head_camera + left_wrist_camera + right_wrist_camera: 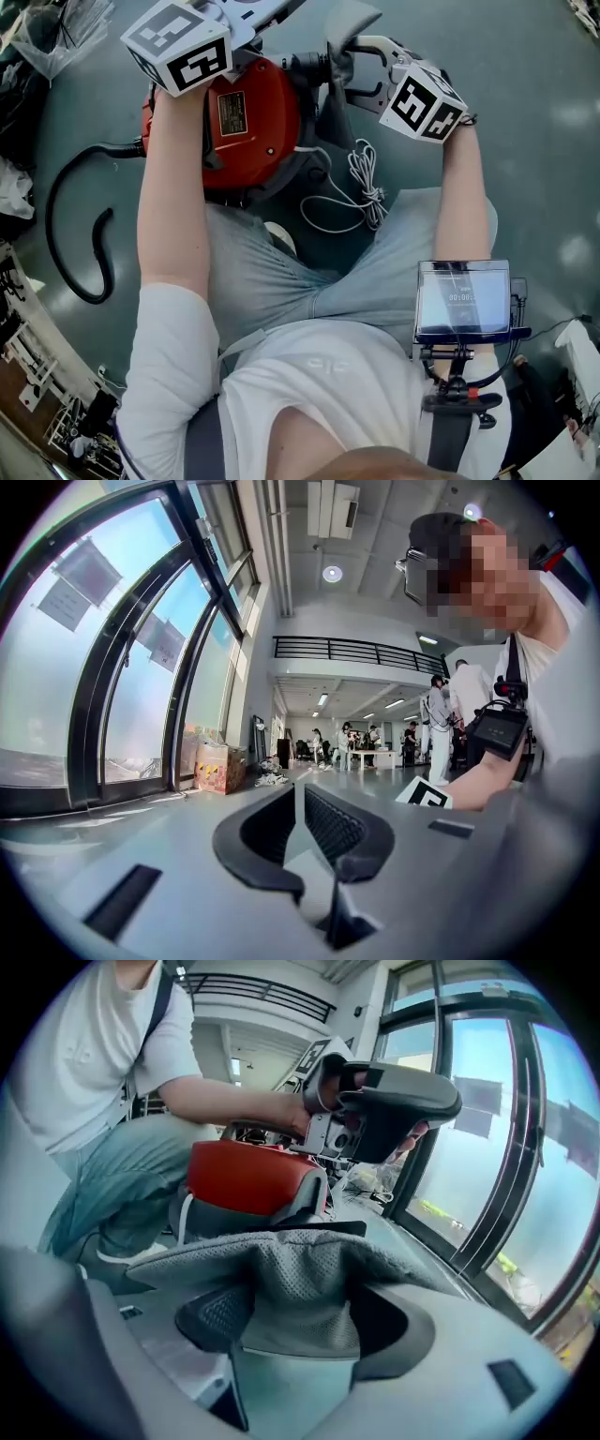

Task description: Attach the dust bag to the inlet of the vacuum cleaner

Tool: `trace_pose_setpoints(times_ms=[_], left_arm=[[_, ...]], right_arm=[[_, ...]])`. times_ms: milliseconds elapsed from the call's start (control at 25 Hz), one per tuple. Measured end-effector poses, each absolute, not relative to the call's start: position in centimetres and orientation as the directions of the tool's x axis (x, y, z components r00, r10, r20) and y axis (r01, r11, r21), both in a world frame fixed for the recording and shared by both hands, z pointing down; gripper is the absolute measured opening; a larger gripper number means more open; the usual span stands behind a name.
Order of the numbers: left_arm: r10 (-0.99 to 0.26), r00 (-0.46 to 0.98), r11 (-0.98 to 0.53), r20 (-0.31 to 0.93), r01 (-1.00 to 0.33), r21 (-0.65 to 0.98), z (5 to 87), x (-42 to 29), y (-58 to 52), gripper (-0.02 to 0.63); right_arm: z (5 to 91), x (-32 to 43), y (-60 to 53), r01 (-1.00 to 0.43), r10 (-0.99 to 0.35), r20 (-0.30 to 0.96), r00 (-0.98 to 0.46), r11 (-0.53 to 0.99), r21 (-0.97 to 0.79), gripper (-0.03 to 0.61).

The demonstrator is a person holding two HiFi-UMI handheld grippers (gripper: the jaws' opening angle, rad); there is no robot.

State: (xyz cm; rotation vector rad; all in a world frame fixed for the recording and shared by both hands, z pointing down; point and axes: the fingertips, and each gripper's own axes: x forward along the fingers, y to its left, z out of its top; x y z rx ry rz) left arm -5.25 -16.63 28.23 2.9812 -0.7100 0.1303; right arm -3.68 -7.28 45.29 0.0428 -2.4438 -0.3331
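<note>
The person crouches over the red vacuum [248, 117] on the floor. The bag [281, 1260] is taken up but, as I judge it, not yet attached. The right gripper [298, 1321] has its jaws closed on a fold of the grey cloth and holds it just beside the vacuum, near a black stub [302, 64] on the body, which I take for the inlet. I cannot see the mouth of the bag over this stub, so the fitting itself is left to do: find the opening, turn it to the inlet and push it on.

The left gripper [300, 794] is lifted above the vacuum. Its jaws are together with nothing between them, and it points out to the room, not to the work. It will probably be needed to steady the vacuum or to spread the mouth.

The bag hangs soft. In the head view its long axis runs from the far side toward the person, alongside the vacuum. Where its mouth faces, I cannot tell.
</note>
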Motion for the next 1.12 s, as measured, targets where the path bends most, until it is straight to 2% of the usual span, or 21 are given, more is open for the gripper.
trace_pose_setpoints(times_ms=[200, 360, 520, 600, 680, 840, 880, 1000, 1080, 1120], left_arm=[[-0.451, 0.892, -0.886, 0.043, -0.453, 0.104, 27.2, -6.1, -16.2, 0.038], [-0.469, 0.883, -0.875, 0.023, -0.468, 0.123, 27.9, -7.0, -16.8, 0.038], [-0.507, 0.861, -0.861, -0.029, -0.504, 0.069, 26.3, -7.4, -17.0, 0.038], [-0.563, 0.826, -0.826, -0.034, -0.563, 0.019, 25.1, -7.4, -17.2, 0.038], [-0.645, 0.763, -0.762, -0.035, -0.646, -0.048, 23.3, -7.6, -17.2, 0.038], [-0.771, 0.636, -0.631, 0.021, -0.759, -0.159, 21.9, -8.5, -15.3, 0.038], [-0.793, 0.607, -0.607, 0.054, -0.779, -0.161, 22.3, -8.8, -14.4, 0.038], [-0.805, 0.574, -0.588, 0.148, -0.804, -0.083, 22.2, -7.9, -11.3, 0.038], [-0.817, 0.54, -0.559, 0.2, -0.828, -0.047, 19.8, -7.5, -9.2, 0.037], [-0.826, 0.517, -0.538, 0.227, -0.842, -0.044, 18.2, -7.3, -8.2, 0.02]], right_arm=[[44.9, -4.6, -7.4, 0.025, -0.064, 0.572, -0.818, 0.989, 0.147, 0.301], [45.8, -4.8, -7.7, -0.004, -0.105, 0.578, -0.809, 0.985, 0.173, 0.301], [45.4, -0.6, -7.4, -0.12, -0.138, 0.596, -0.791, 0.99, 0.069, 0.301], [44.0, 2.0, -8.0, -0.228, -0.205, 0.583, -0.786, 0.973, 0.036, 0.301], [40.3, 3.3, -9.0, -0.362, -0.324, 0.477, -0.817, 0.932, 0.014, 0.301], [31.5, 3.9, -10.7, -0.579, -0.571, 0.099, -0.815, 0.801, -0.154, 0.298], [30.6, 3.9, -10.6, -0.602, -0.603, 0.06, -0.795, 0.775, -0.192, 0.297], [26.7, 4.3, -9.0, -0.623, -0.633, 0.046, -0.773, 0.743, -0.245, 0.291], [21.6, 5.1, -8.0, -0.614, -0.633, 0.018, -0.774, 0.744, -0.262, 0.226], [18.8, 5.5, -7.5, -0.614, -0.633, 0.012, -0.774, 0.746, -0.259, 0.224]])
